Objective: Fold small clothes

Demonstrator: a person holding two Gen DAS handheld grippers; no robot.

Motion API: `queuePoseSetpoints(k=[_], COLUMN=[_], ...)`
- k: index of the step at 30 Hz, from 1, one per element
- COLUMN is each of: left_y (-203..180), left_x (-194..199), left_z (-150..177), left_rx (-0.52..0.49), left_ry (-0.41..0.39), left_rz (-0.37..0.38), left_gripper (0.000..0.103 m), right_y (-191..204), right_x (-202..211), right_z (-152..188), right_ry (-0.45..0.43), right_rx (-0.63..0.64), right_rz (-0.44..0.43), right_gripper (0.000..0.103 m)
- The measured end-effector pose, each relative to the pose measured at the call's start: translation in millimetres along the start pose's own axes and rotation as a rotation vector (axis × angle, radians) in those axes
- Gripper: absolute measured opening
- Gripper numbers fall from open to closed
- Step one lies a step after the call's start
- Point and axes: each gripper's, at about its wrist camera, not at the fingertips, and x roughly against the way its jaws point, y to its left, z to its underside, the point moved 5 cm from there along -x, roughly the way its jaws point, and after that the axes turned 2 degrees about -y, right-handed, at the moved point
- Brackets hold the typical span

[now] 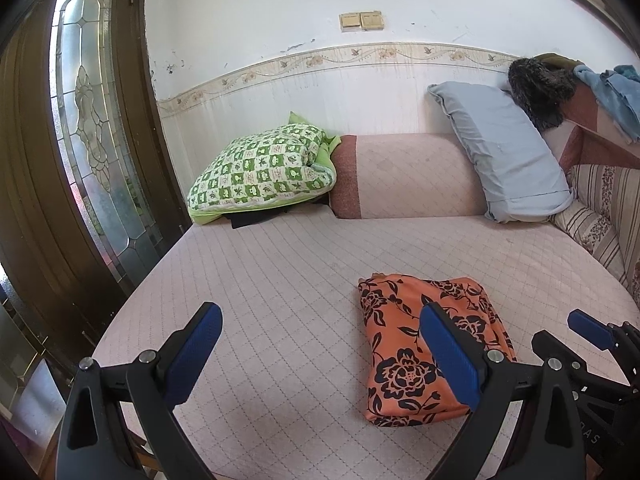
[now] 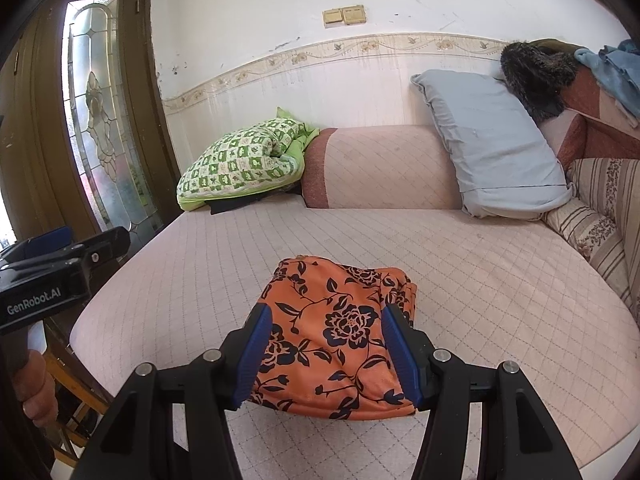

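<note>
A folded orange garment with black flowers (image 1: 424,344) lies flat on the pink quilted bed (image 1: 280,280). In the right wrist view the garment (image 2: 340,336) sits just in front of my right gripper (image 2: 326,354), whose blue pads are wide apart on either side of it, not touching it. My left gripper (image 1: 320,356) is open and empty above the bed, left of the garment; its right finger overlaps the garment's near edge in the view. The right gripper's fingertip (image 1: 588,328) shows at the right of the left wrist view, and the left gripper body (image 2: 48,280) at the left of the right wrist view.
A green checked quilt (image 1: 260,176) lies folded at the back left on dark clothes. A pink bolster (image 1: 404,176) and a pale blue pillow (image 1: 504,152) lean against the wall. A striped sofa side (image 1: 608,216) with piled clothes bounds the right. A glass door (image 1: 92,120) stands left.
</note>
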Motion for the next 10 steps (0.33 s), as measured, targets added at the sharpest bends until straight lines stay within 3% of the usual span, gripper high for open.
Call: queuePoseSetpoints(k=[10], left_y=[-4], left_x=[-14], left_z=[1], left_rx=[0.001], left_ry=[0.006], left_rz=[0.030], left_gripper=[0.099], right_y=[2], right_x=[-13], right_z=[2], right_ry=[0.021], right_rx=[0.007], right_rz=[-0.005], right_gripper=[0.060])
